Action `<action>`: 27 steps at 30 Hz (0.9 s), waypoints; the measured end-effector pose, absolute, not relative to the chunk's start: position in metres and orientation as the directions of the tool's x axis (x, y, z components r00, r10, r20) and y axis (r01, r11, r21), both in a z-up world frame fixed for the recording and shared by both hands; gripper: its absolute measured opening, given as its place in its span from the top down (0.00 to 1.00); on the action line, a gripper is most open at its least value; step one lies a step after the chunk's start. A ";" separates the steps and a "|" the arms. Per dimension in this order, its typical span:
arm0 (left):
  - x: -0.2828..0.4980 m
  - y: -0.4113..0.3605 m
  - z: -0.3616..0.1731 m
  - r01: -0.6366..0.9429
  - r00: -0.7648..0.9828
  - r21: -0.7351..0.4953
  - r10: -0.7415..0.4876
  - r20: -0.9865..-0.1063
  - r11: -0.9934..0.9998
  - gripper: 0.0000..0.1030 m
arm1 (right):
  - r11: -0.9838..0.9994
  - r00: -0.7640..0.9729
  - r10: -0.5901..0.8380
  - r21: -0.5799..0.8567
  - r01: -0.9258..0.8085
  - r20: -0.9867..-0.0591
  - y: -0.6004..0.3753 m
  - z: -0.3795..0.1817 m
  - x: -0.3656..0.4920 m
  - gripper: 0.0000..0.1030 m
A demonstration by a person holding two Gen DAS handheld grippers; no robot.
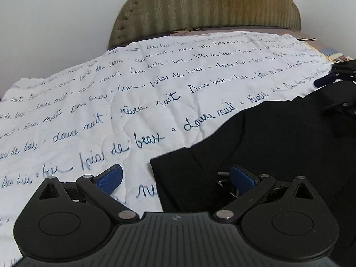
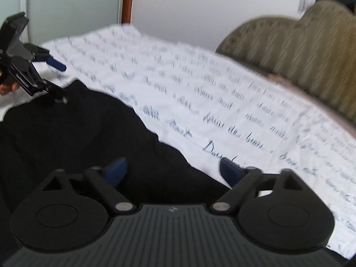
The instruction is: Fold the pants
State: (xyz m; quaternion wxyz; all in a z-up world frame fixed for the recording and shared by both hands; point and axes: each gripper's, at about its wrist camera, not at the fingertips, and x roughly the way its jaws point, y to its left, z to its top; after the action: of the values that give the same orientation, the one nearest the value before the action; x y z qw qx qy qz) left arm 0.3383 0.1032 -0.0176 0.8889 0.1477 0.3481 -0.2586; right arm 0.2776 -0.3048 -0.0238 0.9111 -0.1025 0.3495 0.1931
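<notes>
White quilted bedspread (image 1: 93,102), crinkled and covered in blue cursive reading "douce nuit" and "de beaux", spreads across the bed below an olive ribbed upholstered headboard (image 1: 207,6). Black smooth-fabric pants (image 1: 278,144) lie flat on its near right part. Both tools stand wide with nothing gripped: the left tool (image 1: 175,178) straddles the pants' corner, the right tool (image 2: 173,171) their edge.

A bed (image 1: 93,102) fills the room, covered by a white sheet (image 1: 155,84) printed with blue handwriting. An olive padded headboard (image 1: 207,6) stands against a plain white wall (image 1: 55,11). A brown wooden door frame (image 2: 128,0) rises beyond, beside pale panels (image 2: 71,6).
</notes>
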 end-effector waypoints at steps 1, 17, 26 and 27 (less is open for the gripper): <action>0.341 0.103 -0.020 0.576 0.619 0.075 -0.375 -0.691 0.814 0.00 | 0.901 0.658 0.285 -0.040 -0.432 -0.697 -0.306 -0.031 0.286 0.26; 0.368 0.100 -0.026 0.604 0.526 -0.061 -0.455 -0.719 0.795 0.60 | 0.865 0.483 0.421 0.181 -0.467 -0.768 -0.325 -0.057 0.337 0.57; 0.334 0.098 -0.002 0.594 0.634 0.049 -0.430 -0.642 0.803 0.89 | 0.888 0.641 0.287 -0.053 -0.457 -0.712 -0.302 -0.031 0.306 0.96; 0.335 0.098 0.000 0.578 0.656 0.061 -0.419 -0.628 0.813 0.89 | 0.891 0.682 0.248 -0.114 -0.439 -0.688 -0.296 -0.026 0.303 0.96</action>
State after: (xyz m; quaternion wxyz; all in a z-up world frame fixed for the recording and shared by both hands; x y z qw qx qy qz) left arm 0.3347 0.0976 -0.0001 0.9008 0.1288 0.3089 -0.2769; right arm 0.3030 -0.2962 -0.0263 0.9070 -0.1363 0.3508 0.1892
